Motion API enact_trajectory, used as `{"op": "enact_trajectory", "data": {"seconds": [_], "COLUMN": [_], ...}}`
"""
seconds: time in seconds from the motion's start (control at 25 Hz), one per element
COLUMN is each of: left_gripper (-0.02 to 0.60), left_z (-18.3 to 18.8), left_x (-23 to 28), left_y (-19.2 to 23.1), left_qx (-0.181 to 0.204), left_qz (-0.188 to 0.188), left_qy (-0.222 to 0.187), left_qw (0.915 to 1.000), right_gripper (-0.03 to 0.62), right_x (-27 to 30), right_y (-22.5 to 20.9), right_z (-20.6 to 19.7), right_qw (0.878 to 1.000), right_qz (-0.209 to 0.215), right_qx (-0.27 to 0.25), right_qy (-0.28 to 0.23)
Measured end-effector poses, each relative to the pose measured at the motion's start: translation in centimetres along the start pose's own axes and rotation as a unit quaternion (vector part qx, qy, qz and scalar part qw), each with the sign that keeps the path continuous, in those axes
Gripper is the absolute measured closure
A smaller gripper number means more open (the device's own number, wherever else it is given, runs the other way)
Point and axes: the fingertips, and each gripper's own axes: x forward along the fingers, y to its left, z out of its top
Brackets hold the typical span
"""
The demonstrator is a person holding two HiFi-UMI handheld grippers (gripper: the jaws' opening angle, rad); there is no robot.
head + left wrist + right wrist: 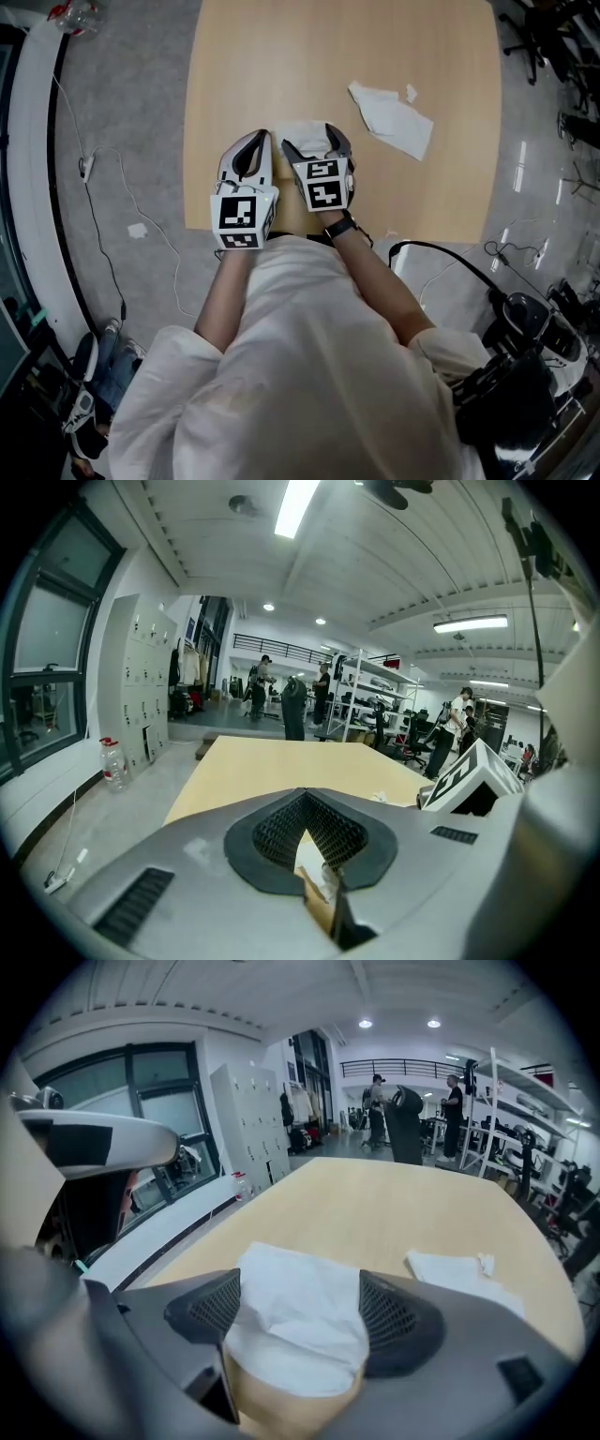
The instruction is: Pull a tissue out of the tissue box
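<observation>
**One box, one tissue up, claws at the near edge**

One tissue box [291, 1415] sits at the table's near edge, at the centre of the head view. A single white tissue [300, 1354] stands out of its top. The right gripper [300, 1299] has its jaws spread wide on either side of that tissue. Left of it, the left gripper [305, 801] has its jaw tips pressed together. One loose tissue [394, 120] and one small scrap [411, 93] lie at upper right on the table [281, 66].
</observation>
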Motion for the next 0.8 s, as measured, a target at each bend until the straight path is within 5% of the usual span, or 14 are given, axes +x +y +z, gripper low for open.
{"op": "enact_trajectory", "data": {"seconds": [0.24,0.52,0.8], "left_gripper": [0.581,0.581,0.581], "left_z": [-0.2,0.6,2.9], "left_x": [0.3,0.1,-0.6], "left_y": [1.2,1.4,-0.5], "left_qx": [-0.005,-0.003,0.016], "left_qz": [0.006,0.008,0.005], "left_qy": [0.004,-0.005,-0.036], "left_qw": [1.0000,0.9999,0.9992], "right_gripper": [0.215,0.578,0.581], "right_x": [0.8,-0.4,-4.9], "right_y": [-0.6,-1.7,-3.1], "right_z": [-0.9,-0.3,4.6], "right_qw": [0.999,0.998,0.992], "right_qz": [-0.011,-0.024,-0.025], "right_qx": [0.038,0.051,0.061], "right_qy": [0.008,-0.015,-0.104]}}
